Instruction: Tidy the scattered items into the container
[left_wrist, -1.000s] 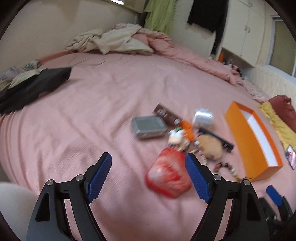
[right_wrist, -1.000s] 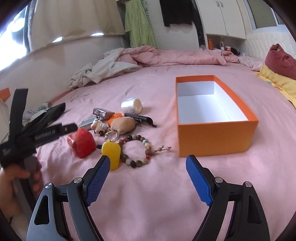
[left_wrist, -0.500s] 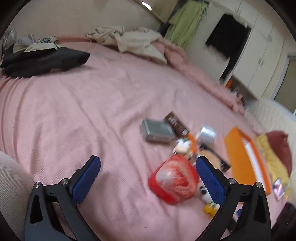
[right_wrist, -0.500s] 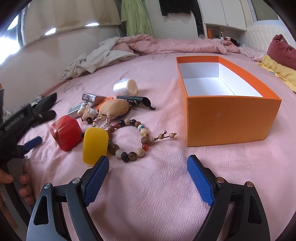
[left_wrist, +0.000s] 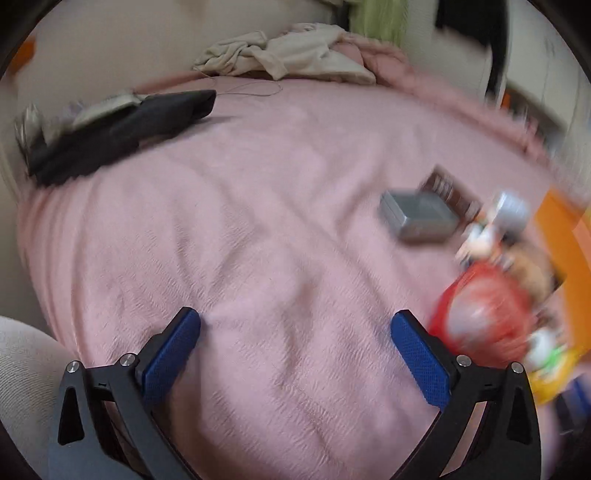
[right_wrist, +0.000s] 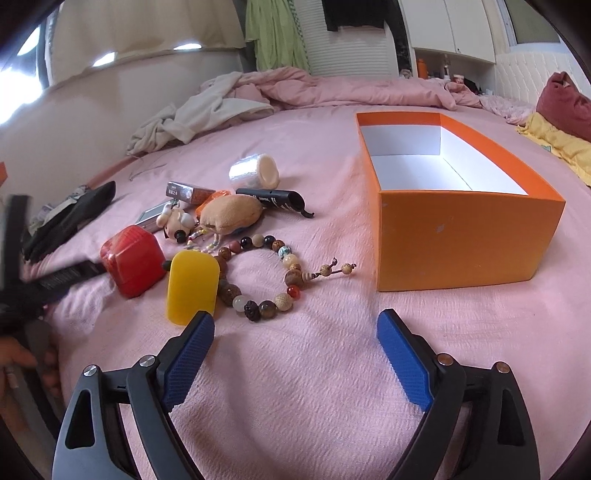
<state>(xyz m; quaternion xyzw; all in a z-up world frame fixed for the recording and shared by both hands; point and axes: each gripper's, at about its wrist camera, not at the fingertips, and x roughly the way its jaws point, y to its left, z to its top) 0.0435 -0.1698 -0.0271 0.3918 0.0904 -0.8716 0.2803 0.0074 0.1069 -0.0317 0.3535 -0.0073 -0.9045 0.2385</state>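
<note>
An open orange box with a white inside stands on the pink bed at the right. Left of it lie a bead bracelet, a yellow block, a red box, a tan pouch, a black tube, a silvery roll, a brown pack and a small figure. My right gripper is open and empty, just short of the bracelet. My left gripper is open and empty over bare sheet; the red box and a grey tin show blurred to its right.
A black garment lies at the bed's far left and beige clothes are heaped at the head. A crumpled pink duvet runs along the far side. Yellow and maroon cushions lie at the right. The left view is motion-blurred.
My left gripper has swung left, so the items slid from between its fingers to the right edge of its view. My right gripper has moved closer to the bracelet and yellow block.
</note>
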